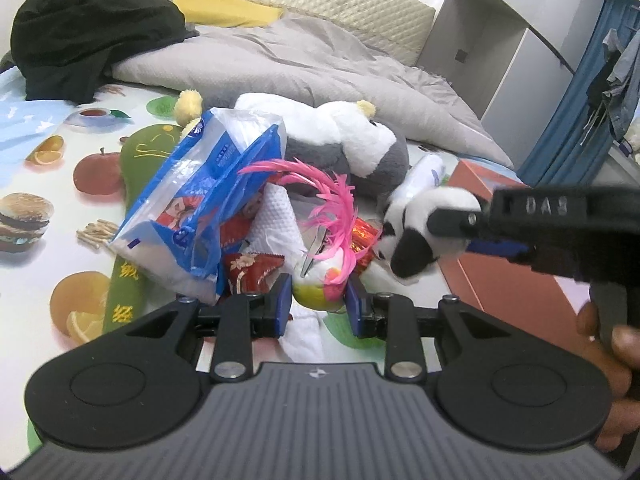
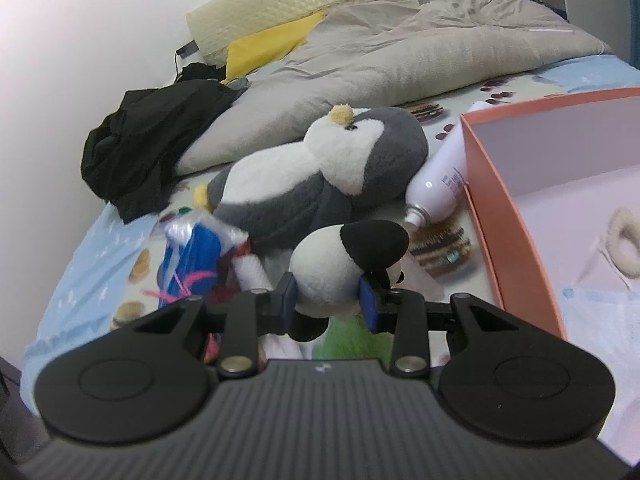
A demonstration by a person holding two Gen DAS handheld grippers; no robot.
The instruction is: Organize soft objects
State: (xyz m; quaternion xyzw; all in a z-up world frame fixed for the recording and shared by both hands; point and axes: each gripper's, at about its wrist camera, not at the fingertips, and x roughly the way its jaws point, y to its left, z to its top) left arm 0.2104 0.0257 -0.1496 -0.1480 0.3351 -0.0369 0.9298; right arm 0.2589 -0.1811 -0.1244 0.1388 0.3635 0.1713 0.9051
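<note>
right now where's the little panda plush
The panda plush is gripped in the right tongs, above the bed, in front of the penguin plush and left of the orange box.

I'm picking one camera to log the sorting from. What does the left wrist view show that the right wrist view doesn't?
Only the left wrist view: the left gripper shut on a feathered toy, and a wardrobe. Only the right wrist view: the inside of the orange box, with a pale ring in it. Both show the right gripper holding the panda toy, the penguin toy and the grey duvet.
</note>
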